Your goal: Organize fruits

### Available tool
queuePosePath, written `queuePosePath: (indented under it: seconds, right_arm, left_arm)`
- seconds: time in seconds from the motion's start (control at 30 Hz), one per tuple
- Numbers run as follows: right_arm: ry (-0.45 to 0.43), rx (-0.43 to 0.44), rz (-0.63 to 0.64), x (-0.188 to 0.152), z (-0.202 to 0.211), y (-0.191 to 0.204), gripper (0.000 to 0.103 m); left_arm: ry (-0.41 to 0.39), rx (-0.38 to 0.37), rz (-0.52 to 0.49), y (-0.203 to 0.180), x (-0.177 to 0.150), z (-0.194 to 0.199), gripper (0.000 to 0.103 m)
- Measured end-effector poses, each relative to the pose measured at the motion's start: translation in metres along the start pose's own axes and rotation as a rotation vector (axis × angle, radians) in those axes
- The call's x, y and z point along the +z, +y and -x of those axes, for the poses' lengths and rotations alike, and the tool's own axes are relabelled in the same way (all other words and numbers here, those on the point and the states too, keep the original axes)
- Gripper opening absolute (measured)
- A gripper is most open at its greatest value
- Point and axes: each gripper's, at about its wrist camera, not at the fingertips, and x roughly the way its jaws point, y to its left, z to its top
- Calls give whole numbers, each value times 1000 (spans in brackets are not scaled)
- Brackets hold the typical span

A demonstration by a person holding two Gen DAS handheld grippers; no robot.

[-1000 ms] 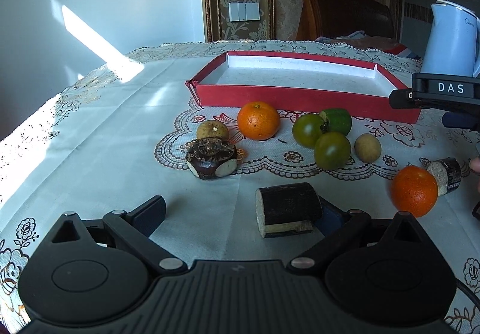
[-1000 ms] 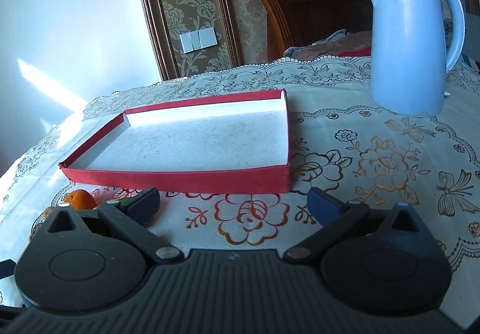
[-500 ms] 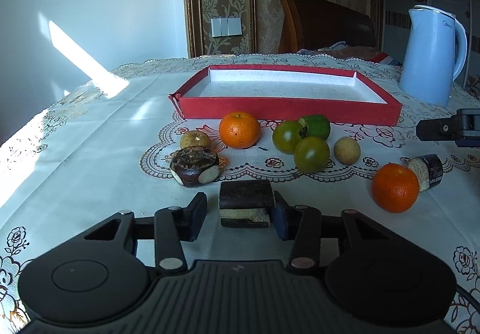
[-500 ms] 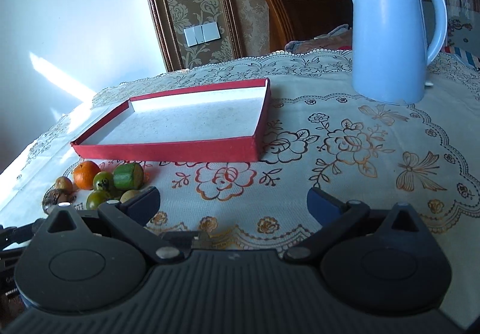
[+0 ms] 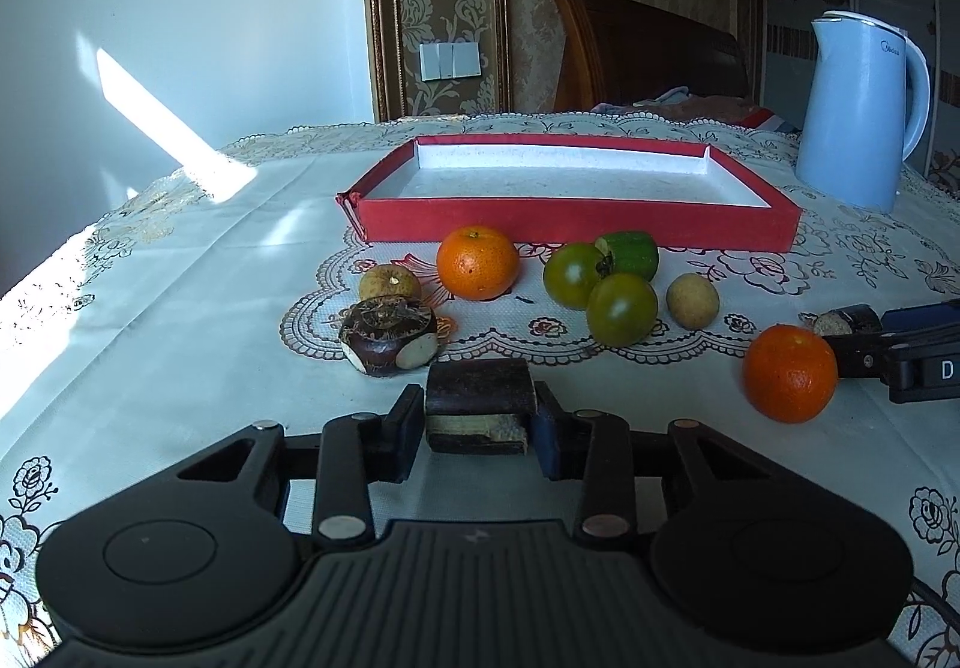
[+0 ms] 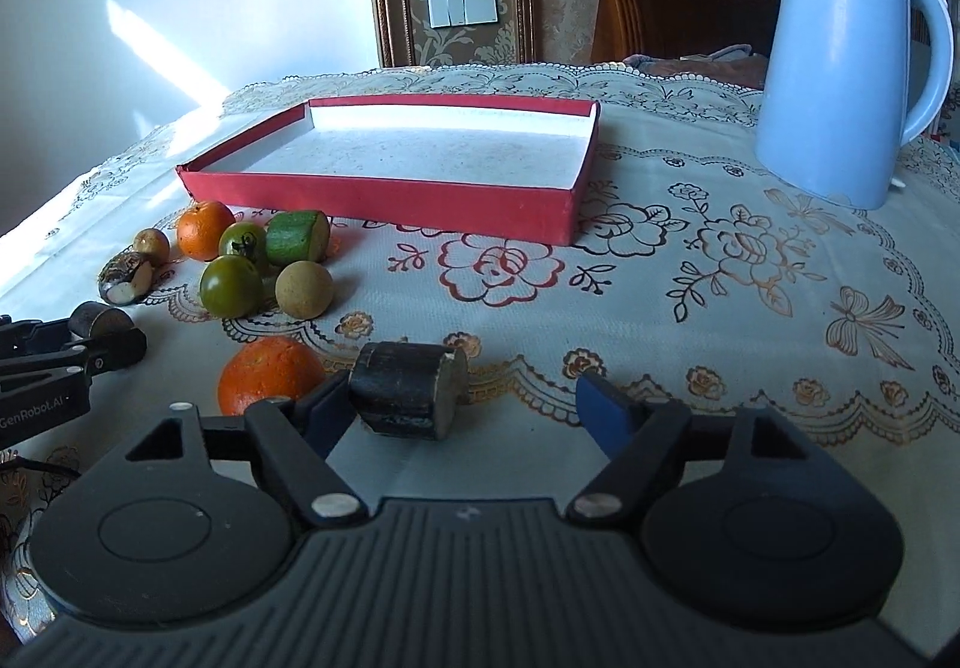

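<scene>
Two oranges (image 5: 477, 261), green tomatoes (image 5: 621, 308), dark sugarcane pieces (image 5: 480, 386) on tablecloth, before red tray (image 5: 576, 230)

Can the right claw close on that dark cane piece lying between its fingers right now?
Probably yes: the right claw is open, the cane piece lies against its left finger, nothing blocks the gap.

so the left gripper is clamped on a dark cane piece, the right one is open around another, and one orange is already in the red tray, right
Not quite: the red tray holds nothing; both oranges sit on the tablecloth, as the left wrist view shows. The rest stands: the left gripper is shut on a dark cane piece, and the right gripper is open around another cane piece.
</scene>
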Motion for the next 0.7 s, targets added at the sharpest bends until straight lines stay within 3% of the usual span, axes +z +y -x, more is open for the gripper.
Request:
queuePosePath:
  seconds: [0.07, 0.1, 0.2, 0.27, 0.47, 0.7]
  right_arm:
    - [-3, 10, 11, 1, -1, 2, 69]
    - [-2, 23, 16, 2, -1, 3, 59]
    - [2, 47, 30, 3, -3, 6, 41]
    - [-4, 47, 31, 4, -3, 8, 36]
    - [-21, 43, -5, 10, 1, 3, 28]
    - [-67, 10, 33, 26, 2, 6, 28]
  left_arm:
    - [-1, -7, 5, 1, 0, 0, 34]
    - [-3, -13, 9, 2, 0, 0, 34]
    - [-9, -9, 12, 3, 0, 0, 34]
    - [-11, -16, 13, 5, 1, 0, 34]
    - [-6, -30, 28, 11, 5, -1, 34]
    - [9, -49, 74, 24, 24, -7, 34]
